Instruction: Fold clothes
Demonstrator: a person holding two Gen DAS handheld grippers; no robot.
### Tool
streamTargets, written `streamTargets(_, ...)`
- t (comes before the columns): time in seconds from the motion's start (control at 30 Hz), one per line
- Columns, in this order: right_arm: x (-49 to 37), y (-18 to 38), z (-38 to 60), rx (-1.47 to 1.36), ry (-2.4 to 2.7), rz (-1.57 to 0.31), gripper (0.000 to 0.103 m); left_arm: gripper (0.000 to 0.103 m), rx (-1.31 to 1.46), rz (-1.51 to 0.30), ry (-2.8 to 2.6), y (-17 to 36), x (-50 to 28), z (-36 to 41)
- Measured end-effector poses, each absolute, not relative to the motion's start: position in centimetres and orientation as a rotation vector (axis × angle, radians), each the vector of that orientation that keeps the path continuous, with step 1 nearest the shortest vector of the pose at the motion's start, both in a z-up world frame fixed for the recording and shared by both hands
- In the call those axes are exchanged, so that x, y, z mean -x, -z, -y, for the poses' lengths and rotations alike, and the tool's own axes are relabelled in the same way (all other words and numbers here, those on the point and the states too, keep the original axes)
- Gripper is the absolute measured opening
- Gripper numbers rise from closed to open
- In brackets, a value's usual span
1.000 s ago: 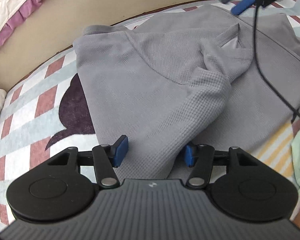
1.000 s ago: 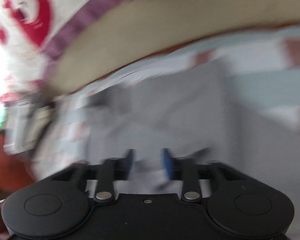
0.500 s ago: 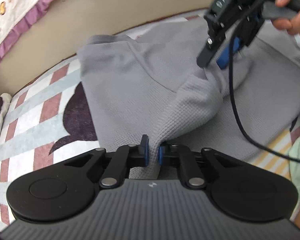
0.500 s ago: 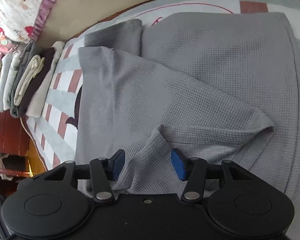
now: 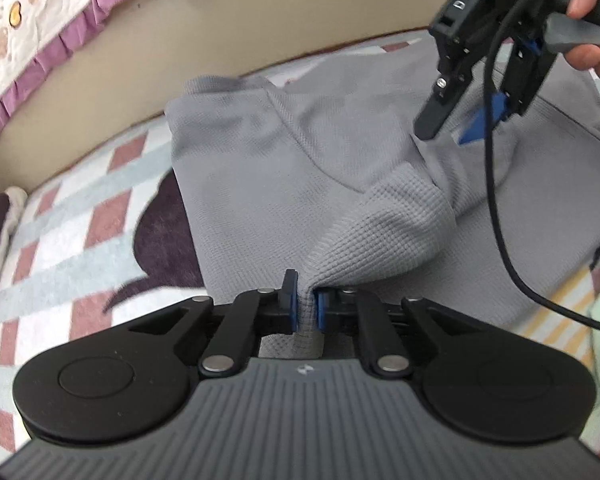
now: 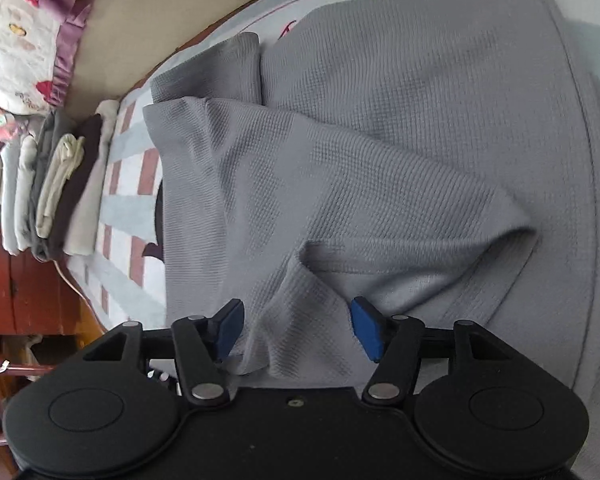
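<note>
The left tongs [image 5: 307, 309] pinch a raised fold of the grey garment [image 5: 260, 184] spread on the bed. The right tongs [image 6: 296, 330], their jaws just opening wider, straddle a further ridge of that fold without pressing it, so the fold runs between both hands.

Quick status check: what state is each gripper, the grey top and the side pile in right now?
Left gripper: shut, pinching a fold of the top.
Right gripper: open, jaws just widened, cloth between the pads but not pressed.
Grey waffle-knit top: spread on the patterned mat, partly folded over itself, one edge lifted.
Pile of folded clothes: stacked beside the mat.
</note>
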State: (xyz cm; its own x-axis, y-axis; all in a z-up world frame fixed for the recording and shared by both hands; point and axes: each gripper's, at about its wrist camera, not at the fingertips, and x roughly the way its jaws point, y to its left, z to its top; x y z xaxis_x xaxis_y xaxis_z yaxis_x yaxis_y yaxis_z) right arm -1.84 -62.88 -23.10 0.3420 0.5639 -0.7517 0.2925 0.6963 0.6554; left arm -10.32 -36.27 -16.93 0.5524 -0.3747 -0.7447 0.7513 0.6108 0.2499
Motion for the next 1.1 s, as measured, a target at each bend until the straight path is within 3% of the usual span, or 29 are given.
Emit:
streamTargets(0.07,2.0,22.5,62.2,-0.757,-0.224,-1.238,0.046,0.007,-0.607,-0.663,0.710,16.3,10.5,36.1)
streamTargets(0.1,2.0,22.1,61.7,-0.697,-0.236,-1.237,0.015,0.007,-0.609,-0.644,0.706,15.9,10.6,35.9)
streamTargets(0.13,2.0,21.7,61.0,-0.632,-0.250,-1.244,0.006,0.007,-0.612,-0.631,0.704,15.6,10.7,35.6)
streamTargets(0.3,4.9,17.3,57.2,-0.274,-0.404,-1.200,0.005,0.006,-0.651,-0.635,0.706,15.2,11.1,33.3)
streamTargets(0.4,6.0,18.1,54.9,-0.151,-0.486,-1.270,0.005,0.007,-0.686,-0.660,0.705,16.4,11.2,32.1)
streamTargets(0.5,5.6,19.5,54.0,-0.121,-0.511,-1.351,0.009,0.007,-0.679,-0.707,0.693,16.8,10.7,31.5)
streamTargets(0.6,5.0,19.1,56.1,-0.212,-0.391,-1.337,0.053,0.010,-0.615,-0.746,0.691,16.4,9.6,31.2)
streamTargets(0.73,4.9,18.7,62.3,-0.556,-0.193,-1.257,0.059,0.010,-0.528,-0.810,0.721,15.7,8.9,30.5)
streamTargets(0.93,5.6,20.4,67.8,-0.883,-0.061,-1.224,0.059,0.015,-0.121,-0.822,0.876,11.0,7.8,27.3)
streamTargets(1.0,5.7,21.0,67.8,-0.978,-0.093,-1.225,0.059,0.033,-0.013,-0.798,0.923,9.5,7.1,27.1)
streamTargets(1.07,6.1,21.8,67.5,-1.073,-0.129,-1.221,0.061,0.044,0.013,-0.800,0.943,9.0,6.3,28.6)
streamTargets(1.1,6.1,22.3,67.0,-1.107,-0.133,-1.227,0.067,0.044,0.025,-0.802,0.952,8.7,5.8,29.3)
